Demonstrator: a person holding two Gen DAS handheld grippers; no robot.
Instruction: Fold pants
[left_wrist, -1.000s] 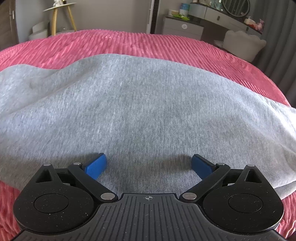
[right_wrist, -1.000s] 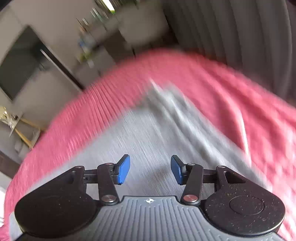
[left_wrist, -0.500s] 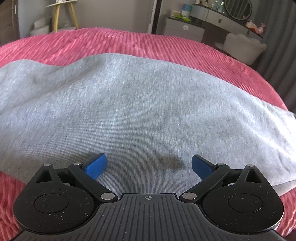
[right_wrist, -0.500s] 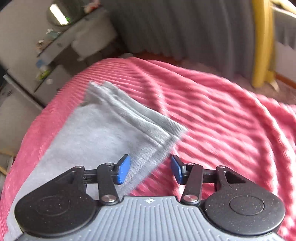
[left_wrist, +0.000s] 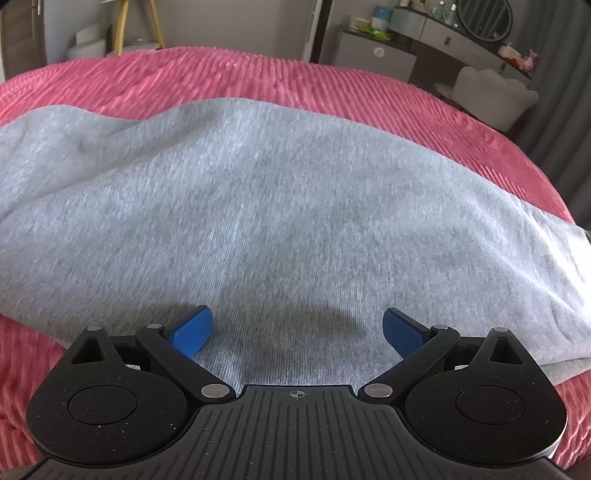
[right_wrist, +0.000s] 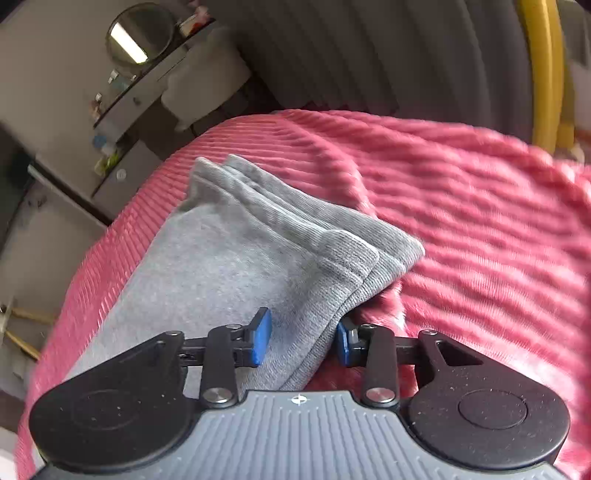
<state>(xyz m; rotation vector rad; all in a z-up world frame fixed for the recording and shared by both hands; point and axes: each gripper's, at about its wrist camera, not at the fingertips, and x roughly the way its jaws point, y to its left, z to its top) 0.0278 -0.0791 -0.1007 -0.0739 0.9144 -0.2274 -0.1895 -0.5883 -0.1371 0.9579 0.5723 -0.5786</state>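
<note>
Grey pants (left_wrist: 280, 206) lie spread flat across a pink ribbed bedspread (left_wrist: 258, 77). The left gripper (left_wrist: 297, 328) hovers over the broad middle of the fabric, its jaws released wide with nothing between them. The right gripper (right_wrist: 301, 338) straddles the near edge of the stacked ribbed cuffs (right_wrist: 332, 243); its jaws have just been closing, with the edge between the blue pads (right_wrist: 261, 338), whether pinched yet cannot be told.
</note>
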